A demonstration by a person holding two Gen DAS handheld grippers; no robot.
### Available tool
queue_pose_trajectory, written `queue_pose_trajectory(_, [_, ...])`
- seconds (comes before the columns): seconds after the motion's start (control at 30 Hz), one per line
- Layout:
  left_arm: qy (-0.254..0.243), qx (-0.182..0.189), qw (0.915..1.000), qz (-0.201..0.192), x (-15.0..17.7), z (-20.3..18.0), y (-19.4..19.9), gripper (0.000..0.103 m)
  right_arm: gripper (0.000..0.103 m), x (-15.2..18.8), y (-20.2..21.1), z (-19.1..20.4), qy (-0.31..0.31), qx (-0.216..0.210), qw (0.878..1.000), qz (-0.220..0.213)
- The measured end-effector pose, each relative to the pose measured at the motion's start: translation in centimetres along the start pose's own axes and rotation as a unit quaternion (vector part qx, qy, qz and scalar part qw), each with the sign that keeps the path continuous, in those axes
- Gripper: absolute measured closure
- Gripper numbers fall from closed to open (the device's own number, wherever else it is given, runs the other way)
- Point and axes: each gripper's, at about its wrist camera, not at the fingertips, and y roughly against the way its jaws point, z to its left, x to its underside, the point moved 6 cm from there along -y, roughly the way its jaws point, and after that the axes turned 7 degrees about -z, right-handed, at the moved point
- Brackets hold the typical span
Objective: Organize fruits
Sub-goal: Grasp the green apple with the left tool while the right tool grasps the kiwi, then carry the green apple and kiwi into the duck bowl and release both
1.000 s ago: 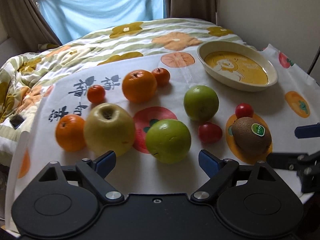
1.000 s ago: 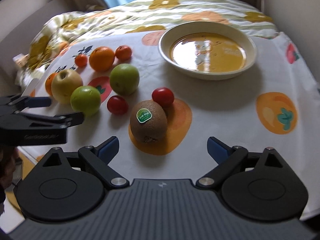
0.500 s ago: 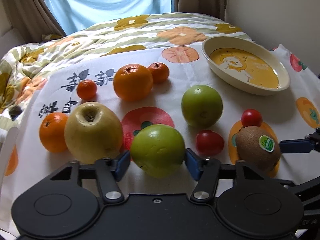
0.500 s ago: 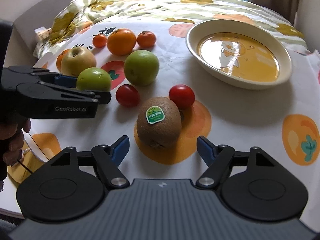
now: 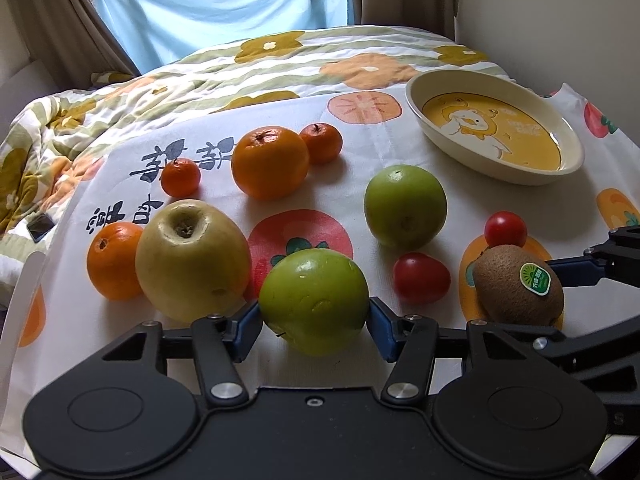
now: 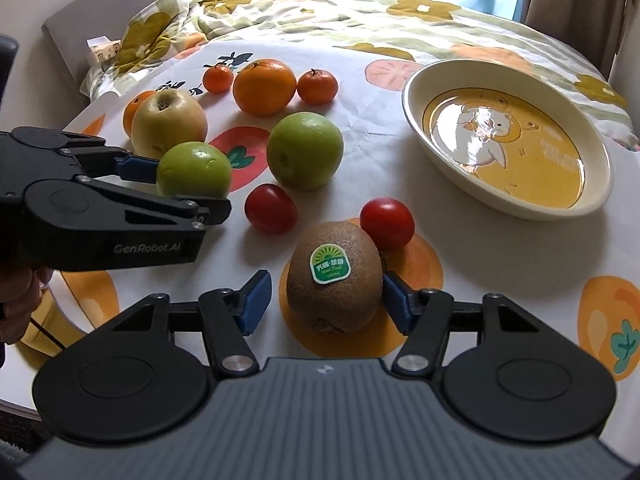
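On the worktop point(image 6: 500, 248), covered with a cloth printed with fruit, the left hand-held gripper point(image 5: 315, 322) is pinching a green apple point(image 5: 314, 300); both blue pads press against its sides. From the right wrist view the same apple point(image 6: 194, 174) sits between those fingers just in front of a yellow apple point(image 6: 168, 122). A second green apple point(image 6: 305, 150) lies a little farther toward the middle of the cloth, apart from the gripped one.

The right hand-held gripper point(image 6: 326, 300) straddles a kiwi point(image 6: 334, 276) with a green sticker on top. Its right pad touches the kiwi's side, while a narrow gap shows at the left pad, so the fingers are spread and not clamped. The kiwi rests on an orange print on the cloth.

Two tomatoes sit nearby: one point(image 6: 387, 222) just behind the kiwi and nearly touching it, the other point(image 6: 271, 208) between the kiwi and the gripped apple. Farther back stands a large orange point(image 6: 264, 86) flanked by two small tangerines point(image 6: 318, 86) point(image 6: 218, 78), and another orange point(image 5: 114, 260) lies beside the yellow apple. A cream oval dish point(image 6: 600, 184) with a yellow cartoon bottom stands to the right, well apart from the fruit. Behind the worktop lies a flowered quilt point(image 5: 160, 80).
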Motion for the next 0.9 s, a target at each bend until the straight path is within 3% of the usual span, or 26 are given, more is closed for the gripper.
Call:
queue_pose_trajectory(0.1, [0.000,-0.004,1.0000,0.000,0.0,0.1,0.1,0.042,0.040,0.0,-0.1,-0.2,0.007,0.005,1.000,-0.002])
queue_pose_trajectory(0.4, [0.006,-0.017,0.9994,-0.028,-1.9,0.5,2.4,0.042,0.042,-1.3,2.4,-0.5,0.017,0.007,0.999,-0.033])
queue_pose_trajectory(0.67, [-0.001,-0.025,0.9969,-0.075,-6.8,-0.2,5.5,0.042,0.042,-3.7,6.8,-3.7,-0.022,0.019,0.998,-0.060])
queue_pose_trajectory(0.9, [-0.014,0.006,0.9922,-0.123,-11.9,-1.9,6.9,0.042,0.042,-6.5,10.3,-8.4,-0.050,0.052,0.993,-0.090])
